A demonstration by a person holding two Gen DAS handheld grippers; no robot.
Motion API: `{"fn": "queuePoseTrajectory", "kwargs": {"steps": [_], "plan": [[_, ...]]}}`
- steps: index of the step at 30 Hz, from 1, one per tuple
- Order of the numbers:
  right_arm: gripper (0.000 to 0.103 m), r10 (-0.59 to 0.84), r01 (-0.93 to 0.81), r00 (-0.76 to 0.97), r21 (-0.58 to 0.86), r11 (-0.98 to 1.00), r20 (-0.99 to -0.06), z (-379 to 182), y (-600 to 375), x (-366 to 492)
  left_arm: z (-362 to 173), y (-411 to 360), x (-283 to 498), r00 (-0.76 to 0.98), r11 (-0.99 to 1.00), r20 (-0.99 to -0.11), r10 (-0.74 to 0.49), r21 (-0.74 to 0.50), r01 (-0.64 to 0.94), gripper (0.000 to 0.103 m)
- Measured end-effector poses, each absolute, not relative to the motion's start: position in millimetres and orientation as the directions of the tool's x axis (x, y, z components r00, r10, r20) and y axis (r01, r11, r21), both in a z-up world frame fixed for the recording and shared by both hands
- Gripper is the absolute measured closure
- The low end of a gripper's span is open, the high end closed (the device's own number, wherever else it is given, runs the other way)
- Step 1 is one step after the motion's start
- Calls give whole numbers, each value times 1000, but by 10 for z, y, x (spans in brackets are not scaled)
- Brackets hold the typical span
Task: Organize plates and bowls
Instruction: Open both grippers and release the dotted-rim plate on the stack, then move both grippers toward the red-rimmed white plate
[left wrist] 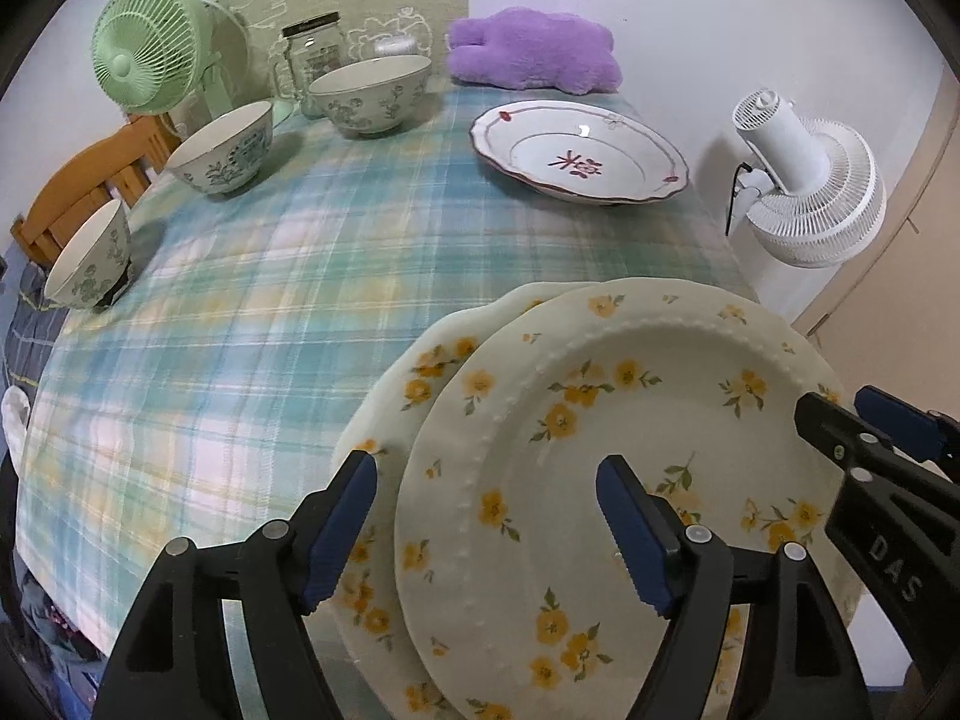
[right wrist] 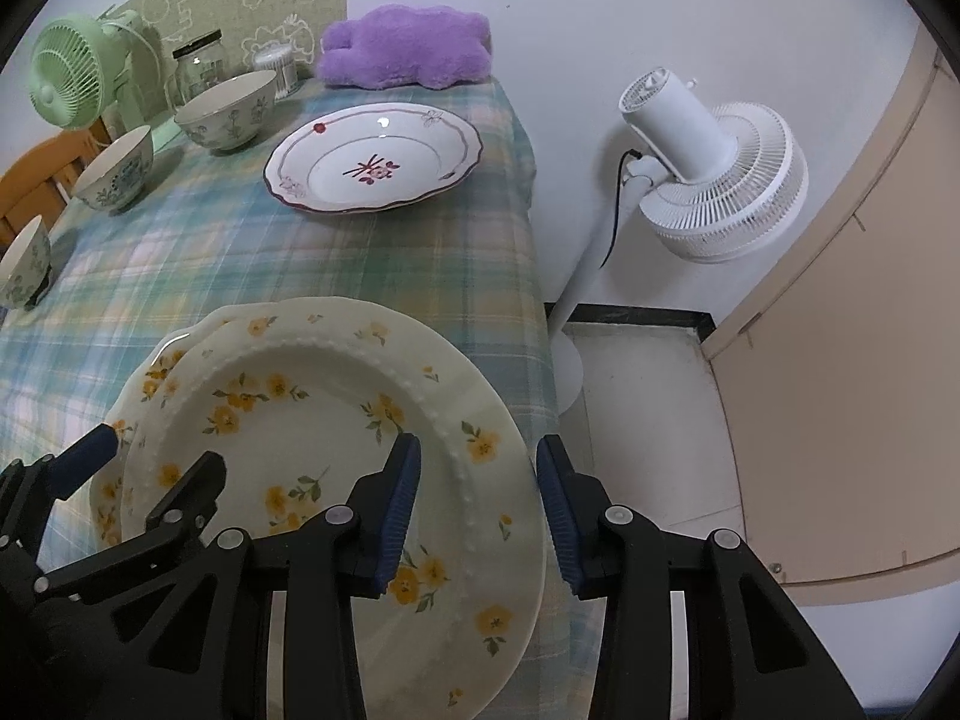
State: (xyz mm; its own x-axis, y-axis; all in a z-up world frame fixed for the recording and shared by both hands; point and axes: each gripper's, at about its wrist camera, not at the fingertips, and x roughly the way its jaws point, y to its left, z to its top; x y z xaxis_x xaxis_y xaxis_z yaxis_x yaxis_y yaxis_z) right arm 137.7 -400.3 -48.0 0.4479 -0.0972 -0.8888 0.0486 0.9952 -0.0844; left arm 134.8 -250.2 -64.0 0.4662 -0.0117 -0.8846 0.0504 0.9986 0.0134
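The yellow-flowered plate [left wrist: 606, 468] sits on top of a second flowered plate [left wrist: 420, 372] at the near right corner of the plaid-covered worktop [left wrist: 240, 360], shifted a bit right so the lower one peeks out on the left. Left tool [left wrist: 486, 531] is spread wide, straddling the top plate's left rim, pads not touching it. Right tool [right wrist: 477, 516] straddles the right rim with a gap on both sides, so no pinch there either. Both tools point steeply down.

The right view shows floor and the white fan's [right wrist: 708, 180] stand; the left view shows all three bowls better, like the nearest bowl [left wrist: 90, 264]. The red-trimmed plate [left wrist: 579, 150] lies flat at the back.
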Motion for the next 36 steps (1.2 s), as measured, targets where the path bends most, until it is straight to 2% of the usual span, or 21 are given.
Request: {"fn": "queuePoseTrajectory", "kwargs": {"steps": [20, 22, 24, 28, 33, 36], "plan": [[61, -80, 26, 414, -77, 997, -907, -634, -3864, 1547, -677, -2315, 1371, 441, 1000, -897, 1, 2, 2, 24], [60, -73, 26, 416, -68, 997, -906, -638, -3859, 1553, -682, -2323, 1369, 441, 1000, -897, 1, 2, 2, 21], [51, -51, 14, 416, -50, 999, -908, -642, -3852, 1550, -682, -2330, 1359, 442, 1000, -897, 2, 4, 3, 19], [45, -35, 22, 407, -29, 999, -913, -637, -3825, 1547, -668, -2311, 1355, 440, 1000, -898, 4, 5, 2, 18], [30, 2, 24, 434, 13, 1000, -901, -499, -3735, 1471, -549, -2225, 1343, 468, 999, -884, -18, 1, 40, 15], [28, -15, 28, 470, -2, 1000, -882, -370, -3618, 1397, -473, -2166, 1343, 477, 997, -878, -48, -16, 73, 15]]}}
